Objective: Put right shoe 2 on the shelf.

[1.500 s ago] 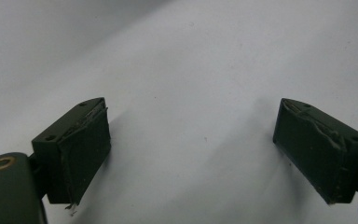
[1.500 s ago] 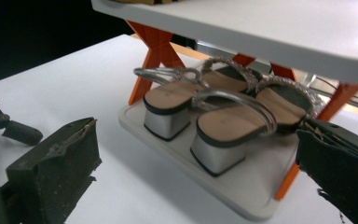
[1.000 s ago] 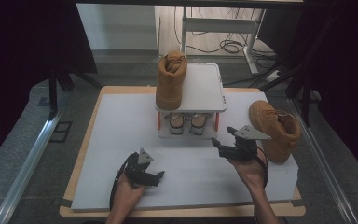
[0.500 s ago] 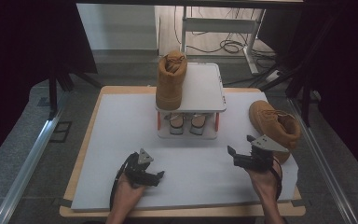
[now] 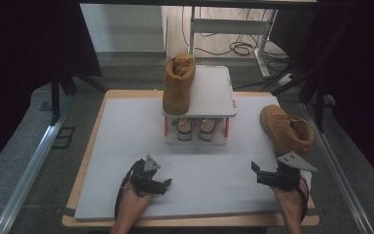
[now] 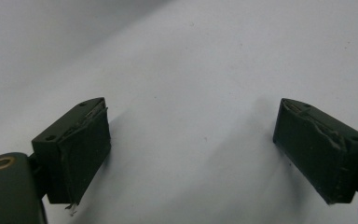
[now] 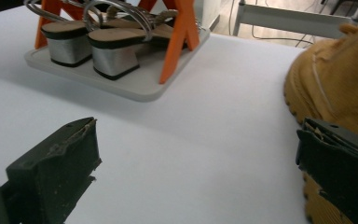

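One tan boot stands upright on the top of a small white rack. A pair of silver-heeled sandals sits on the rack's lower shelf. A second tan boot lies on the white table top at the right. My right gripper hovers just in front of that boot, near the front edge. Its jaws have just been opening and nothing is between them. In the right gripper view the boot is beside and behind the right jaw, and the sandals are far left. My left gripper rests open at the front left.
The white table top has a wooden border. The rack's orange legs and white base rise ahead of the right gripper. Metal rails run along both sides of the table. In the left gripper view the jaws hang over bare white surface.
My right gripper has drawn back toward the front edge and to the right, away from the lying boot's left side, and its jaws stand wider. The left gripper has stayed put.
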Demonstrator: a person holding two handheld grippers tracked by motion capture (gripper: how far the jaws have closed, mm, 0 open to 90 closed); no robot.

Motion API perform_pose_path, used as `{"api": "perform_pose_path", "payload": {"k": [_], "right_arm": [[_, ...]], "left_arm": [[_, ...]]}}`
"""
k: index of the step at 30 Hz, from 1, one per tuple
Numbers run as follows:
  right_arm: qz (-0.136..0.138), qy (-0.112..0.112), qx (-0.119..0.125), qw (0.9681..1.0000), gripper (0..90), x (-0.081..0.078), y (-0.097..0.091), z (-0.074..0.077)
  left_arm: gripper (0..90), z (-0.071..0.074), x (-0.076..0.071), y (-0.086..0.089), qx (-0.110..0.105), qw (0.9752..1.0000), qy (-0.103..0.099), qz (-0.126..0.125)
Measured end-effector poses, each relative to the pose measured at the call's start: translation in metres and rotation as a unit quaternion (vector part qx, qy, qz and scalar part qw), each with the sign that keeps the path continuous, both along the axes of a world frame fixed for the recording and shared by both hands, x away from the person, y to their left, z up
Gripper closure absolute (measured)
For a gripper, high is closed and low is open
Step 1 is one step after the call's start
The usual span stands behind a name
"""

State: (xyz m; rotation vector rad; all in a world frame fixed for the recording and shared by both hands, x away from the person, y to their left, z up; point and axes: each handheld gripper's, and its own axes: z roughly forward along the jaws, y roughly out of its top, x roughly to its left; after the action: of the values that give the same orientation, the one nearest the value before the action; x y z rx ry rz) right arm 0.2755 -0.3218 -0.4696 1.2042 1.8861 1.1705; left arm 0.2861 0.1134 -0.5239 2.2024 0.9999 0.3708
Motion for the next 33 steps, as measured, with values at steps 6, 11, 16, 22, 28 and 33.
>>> {"api": "perform_pose_path", "payload": {"k": [6, 11, 16, 22, 28, 33], "right_arm": [[-0.019, -0.002, 0.009, 0.9998, 0.0, -0.008, -0.015, -0.003], [-0.033, -0.006, 0.010, 0.9994, 0.0, -0.014, -0.026, -0.005], [-0.043, -0.003, 0.012, 0.9990, 0.0, -0.018, -0.035, -0.010], [-0.064, -0.004, 0.009, 0.9979, 0.0, -0.020, -0.046, -0.015], [-0.091, -0.012, 0.013, 0.9957, 0.0, -0.020, -0.058, -0.015], [-0.115, -0.019, 0.017, 0.9930, 0.0, -0.015, -0.069, -0.013]], "left_arm": [[10.6, 0.000, 0.000, 0.000, 0.000, 1.0000, 0.000, 0.000], [10.6, 0.000, 0.000, 0.000, 0.000, 1.0000, 0.000, 0.000], [10.5, 0.000, 0.000, 0.000, 0.000, 1.0000, 0.000, 0.000], [10.6, 0.000, 0.000, 0.000, -0.001, 1.0000, 0.000, 0.000], [10.6, 0.000, 0.000, 0.000, -0.001, 1.0000, 0.000, 0.000], [10.6, 0.000, 0.000, 0.000, -0.001, 1.0000, 0.000, 0.000]]}}
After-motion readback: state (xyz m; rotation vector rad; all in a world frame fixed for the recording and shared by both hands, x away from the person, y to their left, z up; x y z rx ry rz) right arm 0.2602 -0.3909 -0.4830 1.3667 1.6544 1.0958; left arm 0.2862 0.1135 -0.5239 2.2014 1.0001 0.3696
